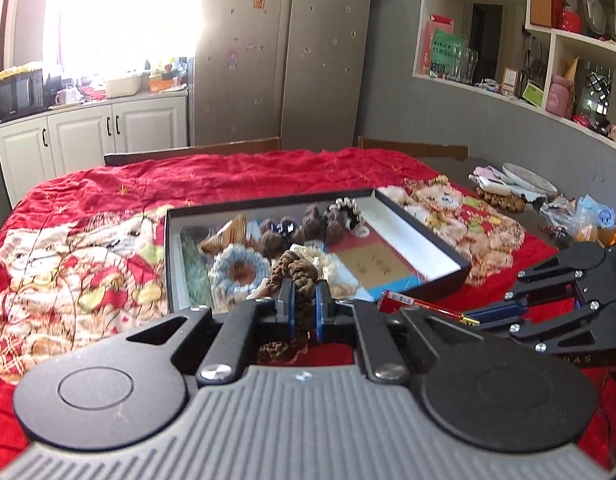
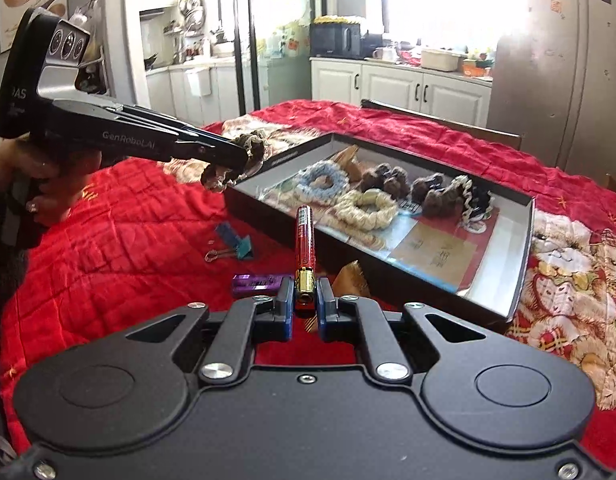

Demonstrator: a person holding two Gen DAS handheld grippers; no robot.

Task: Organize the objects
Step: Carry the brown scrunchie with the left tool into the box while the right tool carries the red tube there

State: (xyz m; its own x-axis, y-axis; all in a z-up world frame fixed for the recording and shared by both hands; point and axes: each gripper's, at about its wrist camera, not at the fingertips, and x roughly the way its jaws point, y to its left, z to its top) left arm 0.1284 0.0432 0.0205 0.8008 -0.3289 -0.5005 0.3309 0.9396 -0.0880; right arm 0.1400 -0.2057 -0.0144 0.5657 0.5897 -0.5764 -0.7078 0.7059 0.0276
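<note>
A shallow black box point(image 1: 268, 200) lies on the red bear-print cloth and holds several knitted scrunchies point(image 1: 238, 268), brown pompom ones and a card. My left gripper point(image 1: 304, 292) is shut on a brown scrunchie point(image 1: 298, 268), held in the air just before the box's near edge. In the right wrist view the left gripper point(image 2: 240, 160) hangs by the box's left corner point(image 2: 260, 216) with the scrunchie point(image 2: 254, 148) dangling. My right gripper point(image 2: 304, 292) is shut on the gold end of a red tube point(image 2: 304, 232) that points toward the box. The right gripper point(image 1: 491, 316) and the tube point(image 1: 403, 300) also show in the left wrist view.
Binder clips point(image 2: 232, 244), a purple lighter-like item point(image 2: 256, 284) and a brown triangular piece point(image 2: 351, 280) lie on the cloth near the box. A plate point(image 1: 527, 180) and wrappers crowd the table's right end. Chair backs point(image 1: 196, 150), a fridge and white cabinets stand behind.
</note>
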